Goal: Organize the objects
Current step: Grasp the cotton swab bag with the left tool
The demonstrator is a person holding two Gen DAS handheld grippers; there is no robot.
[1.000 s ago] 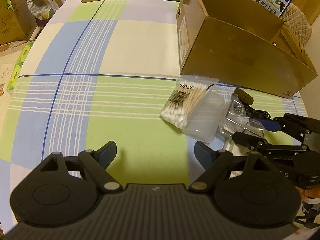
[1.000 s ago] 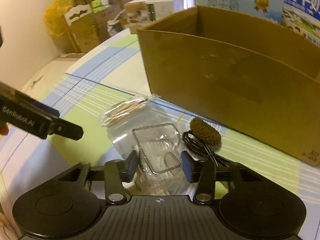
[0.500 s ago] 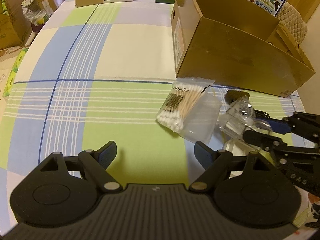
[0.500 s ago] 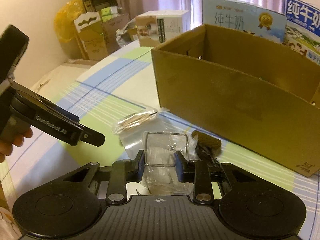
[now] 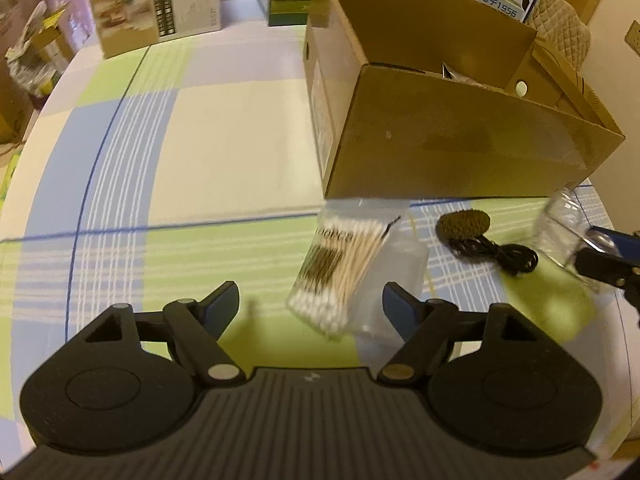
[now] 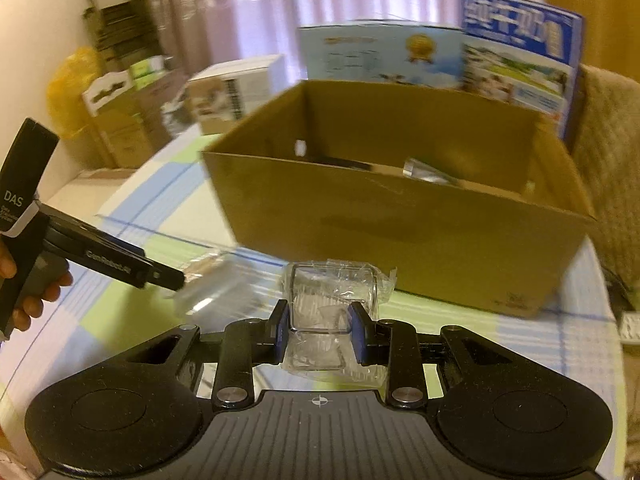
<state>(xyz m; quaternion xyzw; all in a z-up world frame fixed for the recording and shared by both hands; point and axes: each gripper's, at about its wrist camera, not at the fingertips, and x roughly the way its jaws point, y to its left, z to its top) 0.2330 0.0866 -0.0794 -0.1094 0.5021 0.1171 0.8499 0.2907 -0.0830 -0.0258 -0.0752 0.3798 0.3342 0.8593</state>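
Note:
A clear plastic packet (image 6: 332,320) is lifted off the table, with my right gripper (image 6: 320,330) shut on it, in front of the open cardboard box (image 6: 400,232). In the left wrist view that packet (image 5: 560,232) appears blurred at the right edge. A bag of cotton swabs (image 5: 344,268) lies on the checked tablecloth (image 5: 160,220), just ahead of my left gripper (image 5: 312,304), whose jaws are closing with nothing between them. A brown fuzzy microphone with a black cable (image 5: 464,226) lies right of the swabs.
The cardboard box (image 5: 440,132) holds a few items. Printed cartons (image 5: 160,4) stand at the far table edge, blue milk cartons (image 6: 516,56) behind the box. A quilted chair (image 5: 560,32) is at the right. A hand (image 6: 24,292) grips the left gripper's handle.
My right gripper closed on the clear packet and lifted it up toward the box. My left gripper moved right toward the cotton swabs and its jaws narrowed slightly.

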